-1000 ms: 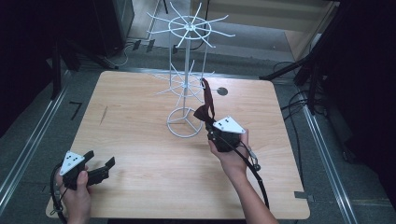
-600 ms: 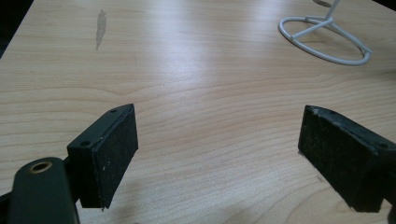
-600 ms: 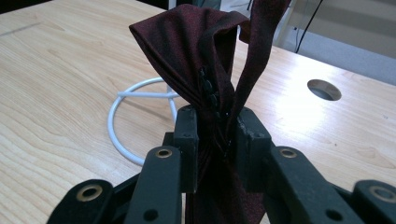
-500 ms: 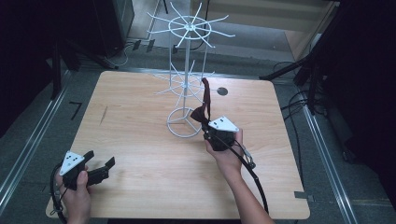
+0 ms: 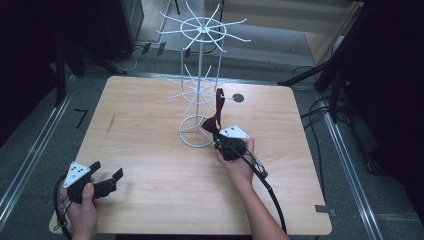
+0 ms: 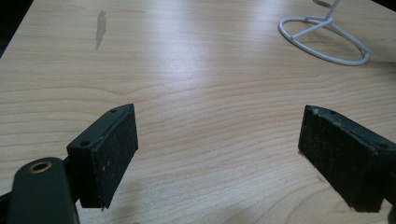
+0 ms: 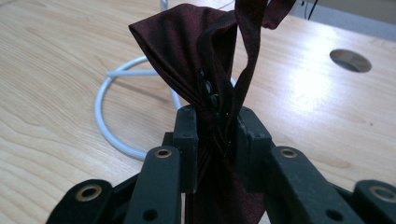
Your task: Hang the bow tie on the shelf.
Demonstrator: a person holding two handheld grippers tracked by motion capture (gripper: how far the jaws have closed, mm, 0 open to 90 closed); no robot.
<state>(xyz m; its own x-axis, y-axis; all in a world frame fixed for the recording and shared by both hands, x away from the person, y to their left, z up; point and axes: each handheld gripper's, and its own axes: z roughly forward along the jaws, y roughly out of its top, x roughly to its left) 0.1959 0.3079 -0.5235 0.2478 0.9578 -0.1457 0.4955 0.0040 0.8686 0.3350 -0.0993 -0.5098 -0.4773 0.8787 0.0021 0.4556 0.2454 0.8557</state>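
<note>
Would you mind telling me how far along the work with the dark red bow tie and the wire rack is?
Done: the right tongs are shut on the bow tie, with its strap running up toward a rack arm. In hand: the tie hangs just above the table beside the rack's base ring. Left: either hooking it on or freeing it, which I cannot tell. The left tongs wait open.

A light wooden table (image 5: 150,150) bears a white wire rack (image 5: 200,90) standing on its ring base.
</note>
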